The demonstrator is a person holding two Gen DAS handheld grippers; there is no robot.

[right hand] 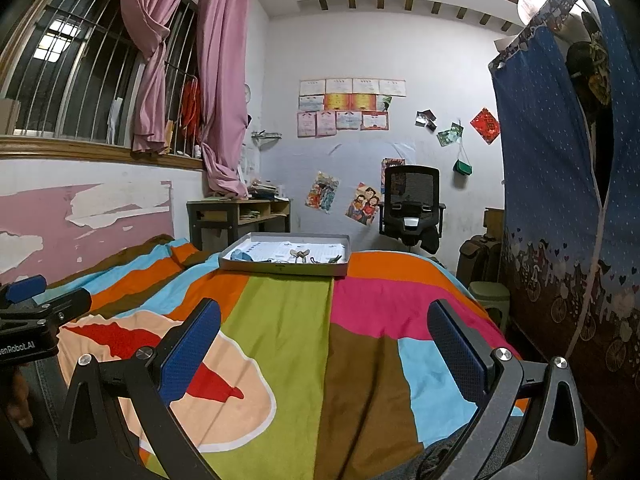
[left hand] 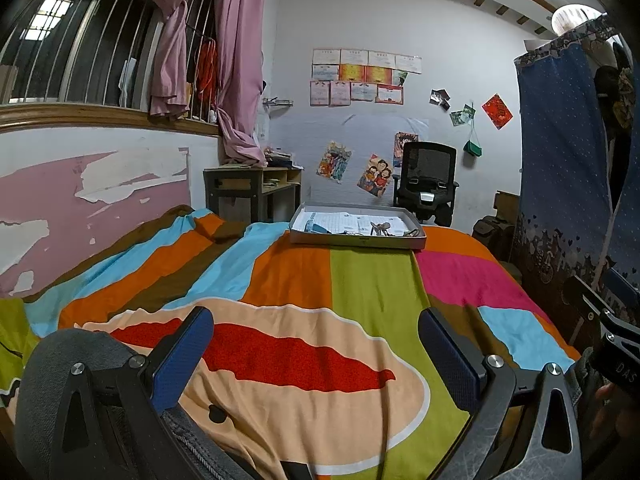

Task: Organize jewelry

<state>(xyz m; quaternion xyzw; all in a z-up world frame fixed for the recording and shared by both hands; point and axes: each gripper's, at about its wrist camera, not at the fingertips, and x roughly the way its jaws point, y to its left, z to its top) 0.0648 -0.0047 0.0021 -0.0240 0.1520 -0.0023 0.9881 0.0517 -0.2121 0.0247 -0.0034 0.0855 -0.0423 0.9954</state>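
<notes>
Both your tools — left tool [left hand: 316,354], right tool [right hand: 324,348] — gape empty; the shallow tray [right hand: 280,269] sits on soft bedding, so pressing could tip it.

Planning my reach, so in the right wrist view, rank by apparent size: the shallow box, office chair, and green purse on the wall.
1. Shallow box
2. Office chair, close behind; it stands farther off, so is probably bigger in reality
3. Green purse, clearly smallest

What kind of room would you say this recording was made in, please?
Most likely a bedroom in a home: a bed under a colourful striped blanket, pink curtains at a barred window, and a desk with an office chair by the far wall.
</notes>
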